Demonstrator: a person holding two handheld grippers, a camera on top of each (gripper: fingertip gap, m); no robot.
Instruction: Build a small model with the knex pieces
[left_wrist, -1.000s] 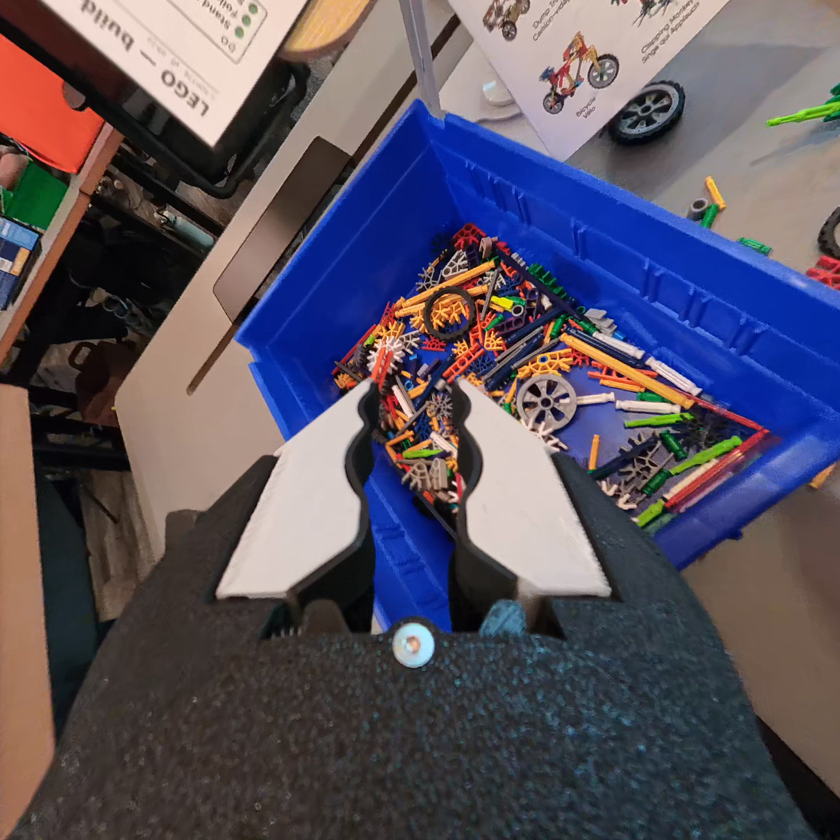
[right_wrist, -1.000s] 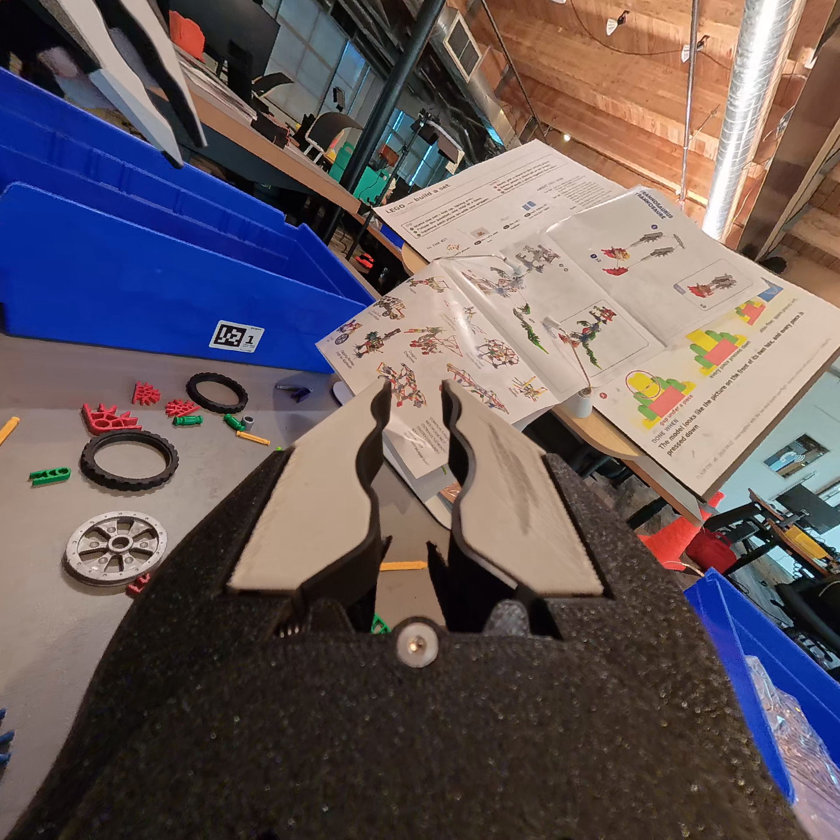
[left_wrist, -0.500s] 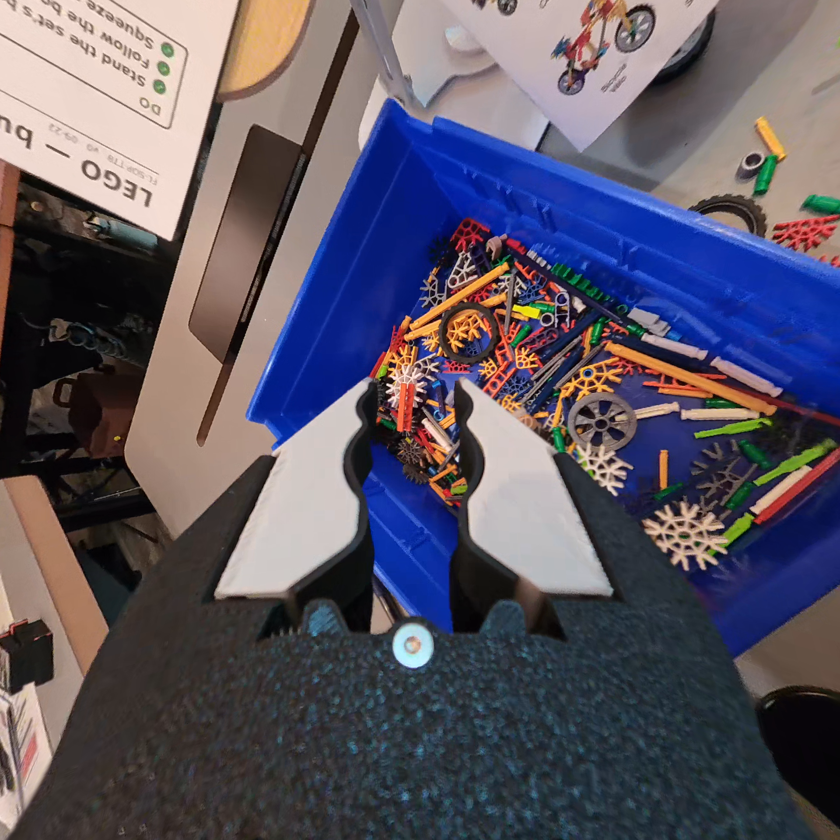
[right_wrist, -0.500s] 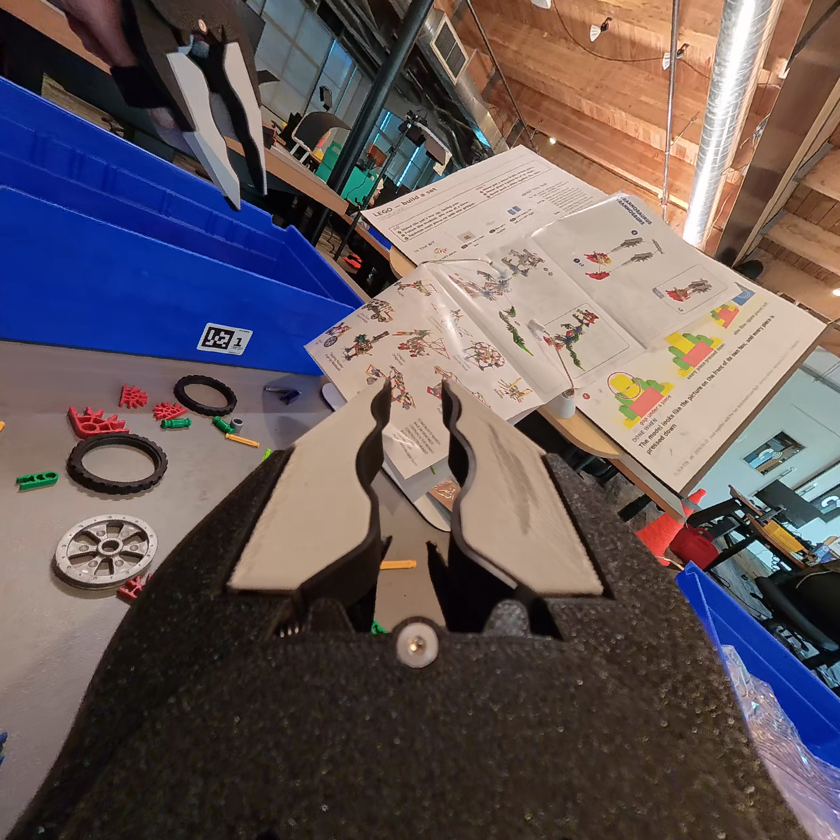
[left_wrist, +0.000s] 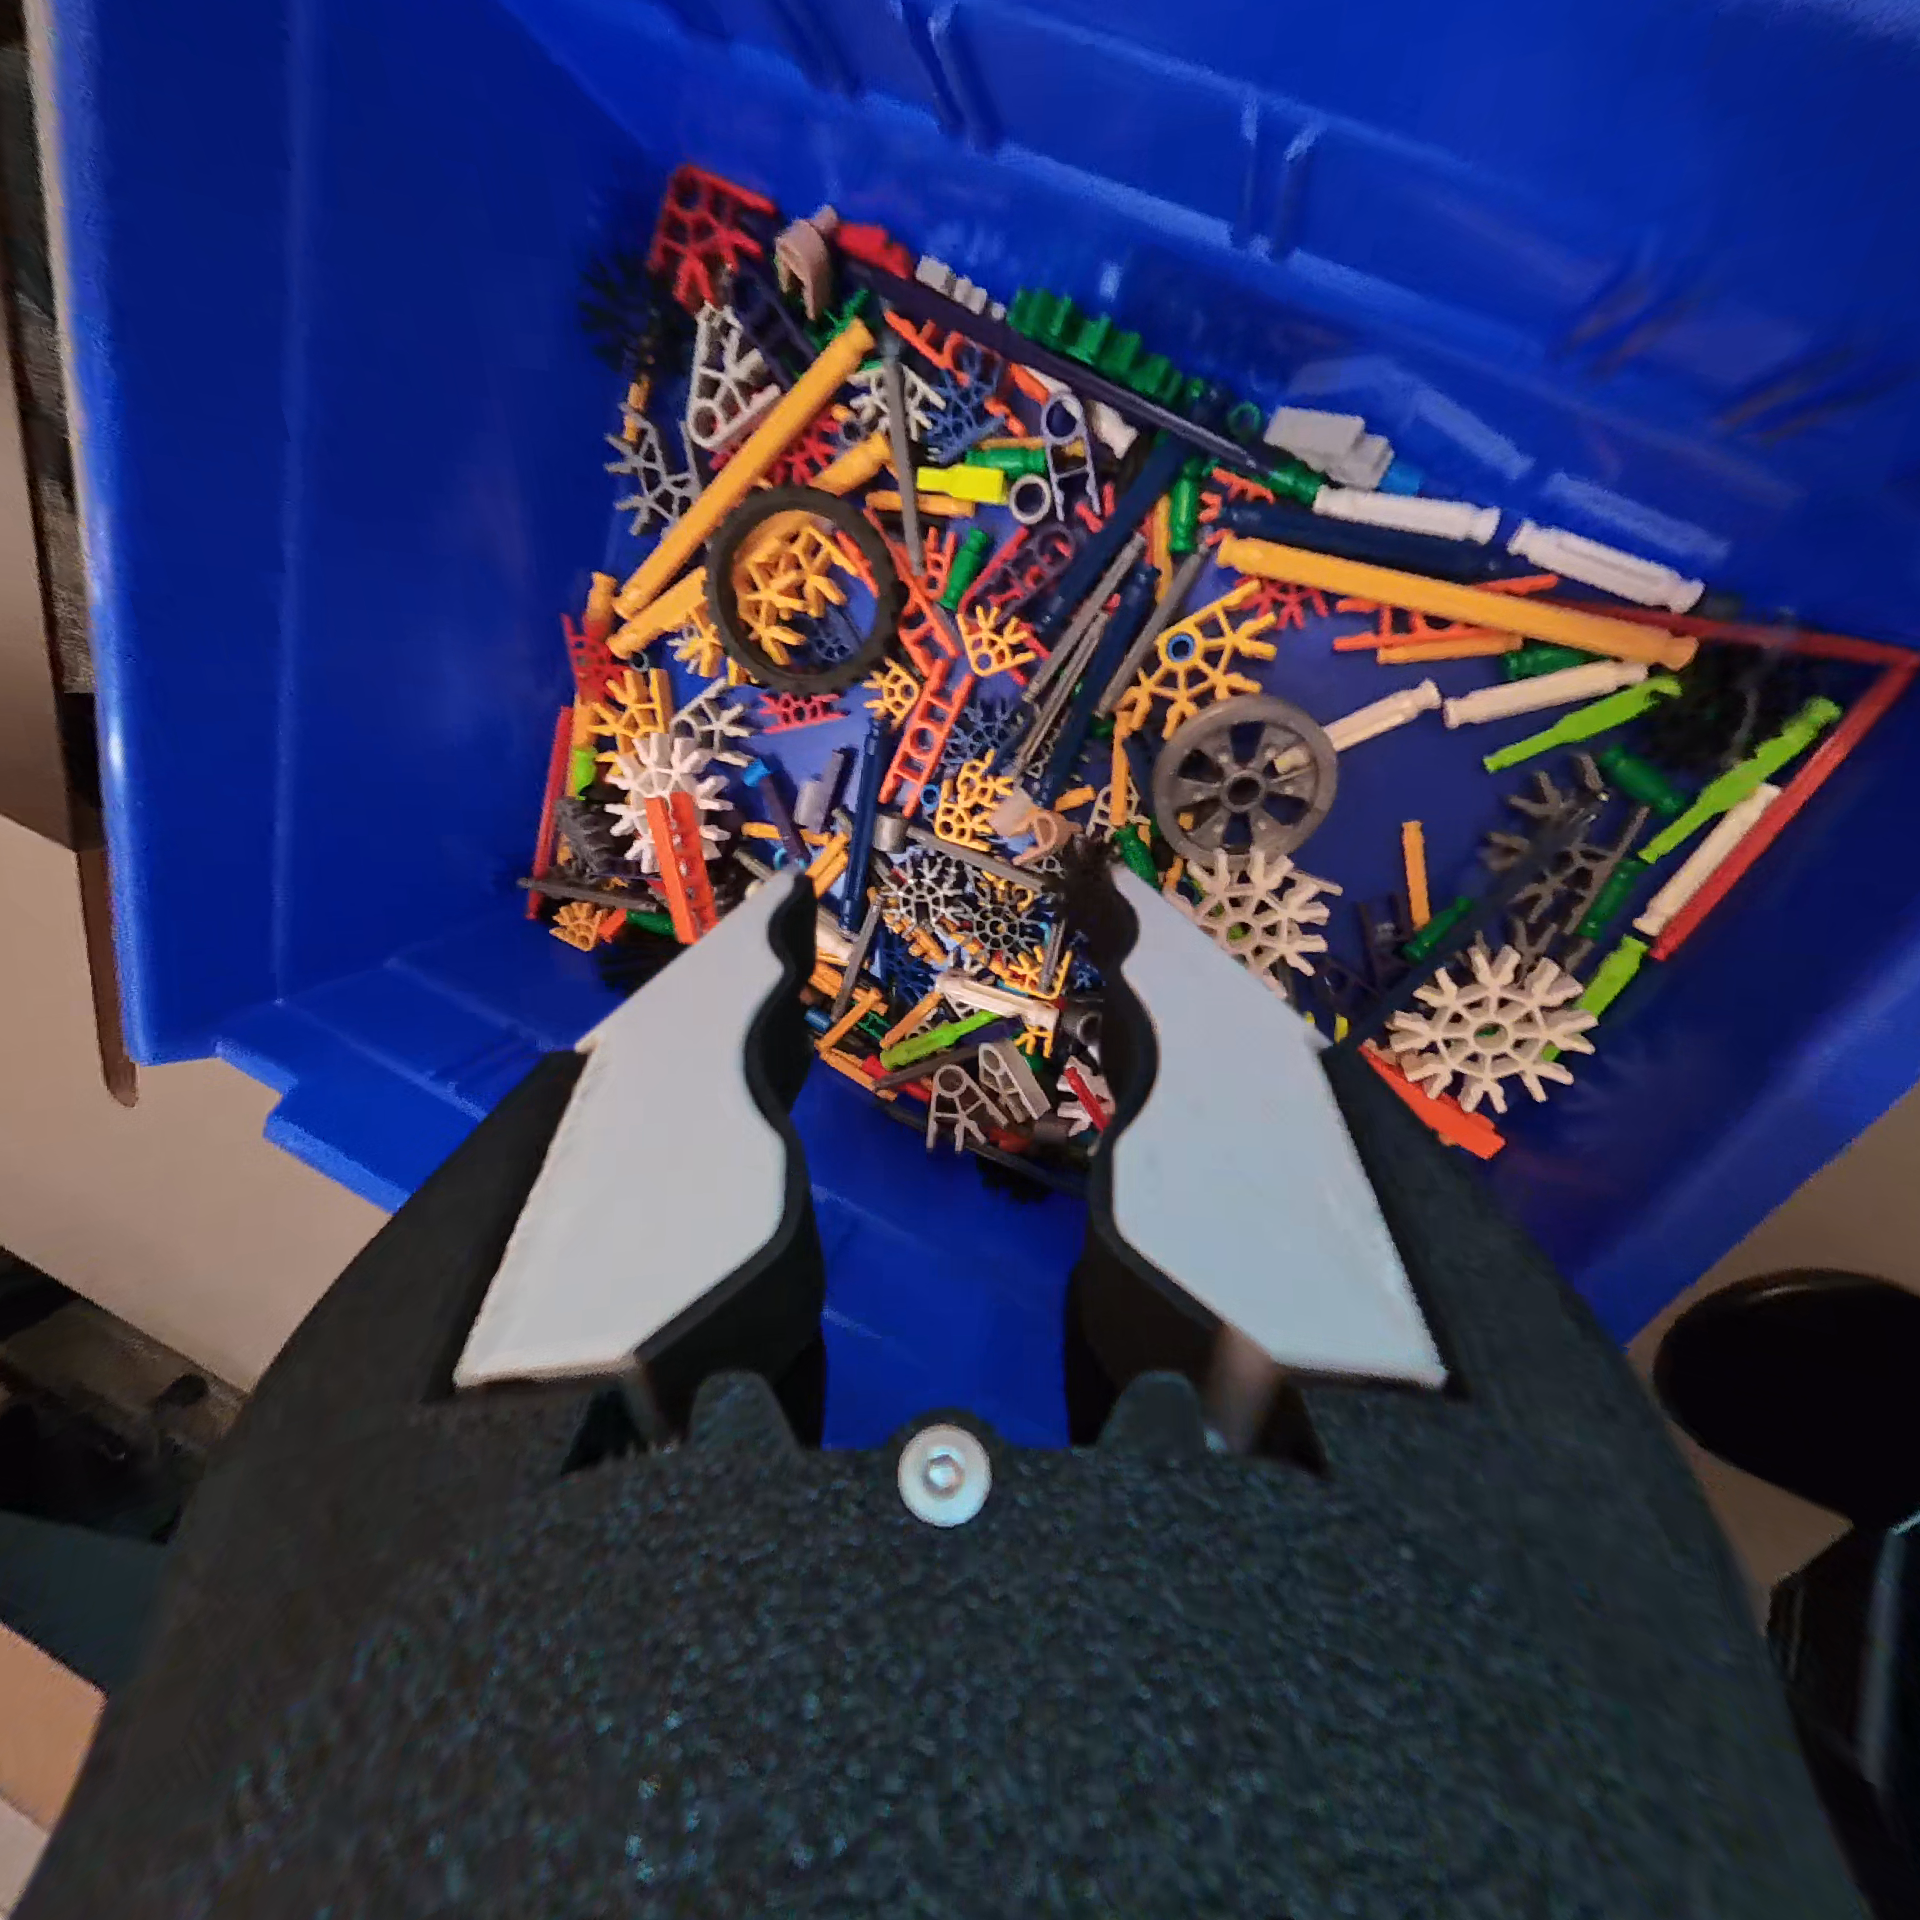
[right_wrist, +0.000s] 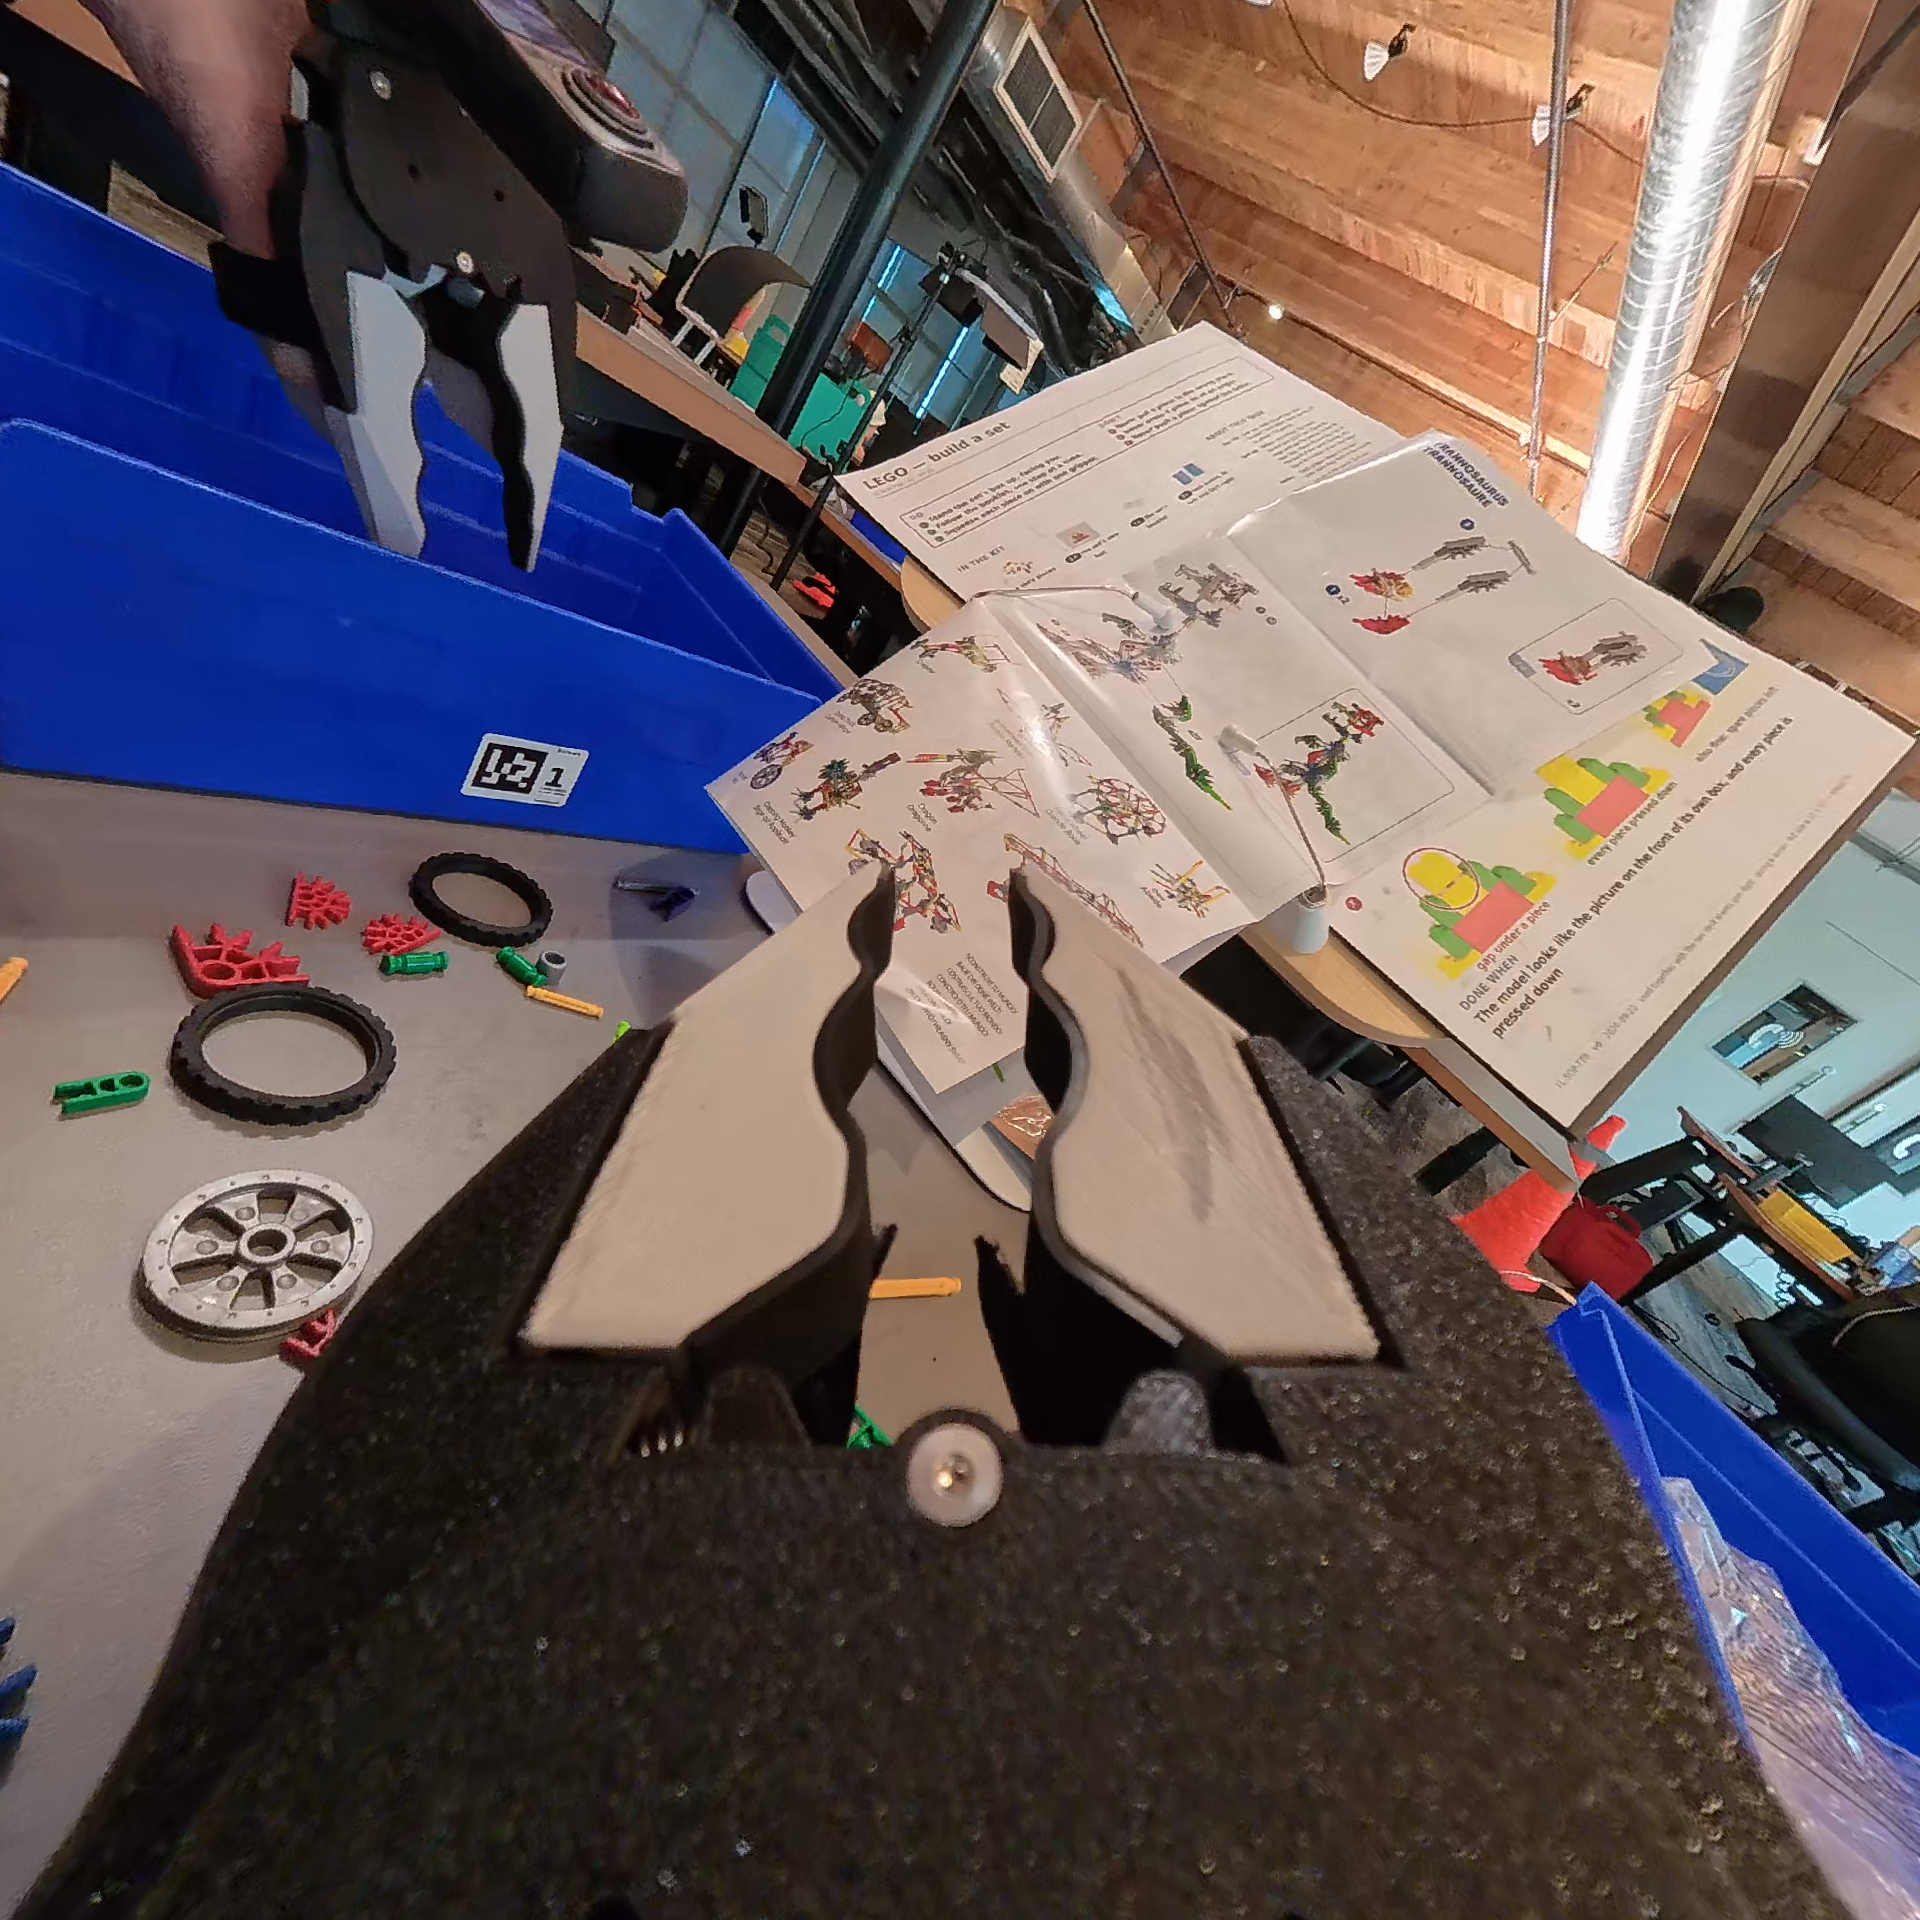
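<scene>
The left gripper (left_wrist: 951, 899) has dropped closer over the blue bin (left_wrist: 312, 623), its fingers now spread wider, holding nothing, above the rods and connectors (left_wrist: 977, 935). Beside that bin, the right gripper (right_wrist: 951, 883) hangs unchanged, slightly parted and empty

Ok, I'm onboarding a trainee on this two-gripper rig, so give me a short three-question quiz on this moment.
1. True or false: the left gripper is shut on a rod.
2. What lies nearest the silver spoked wheel on the grey table: (a) a small red piece, (b) the yellow rod, (c) the booklet?
3. Fill in: the left gripper hangs over the ___ bin of building pieces.

Key
1. False: its jaws stand apart and empty.
2. (a), the small red piece at its rim.
3. Blue.
</scene>
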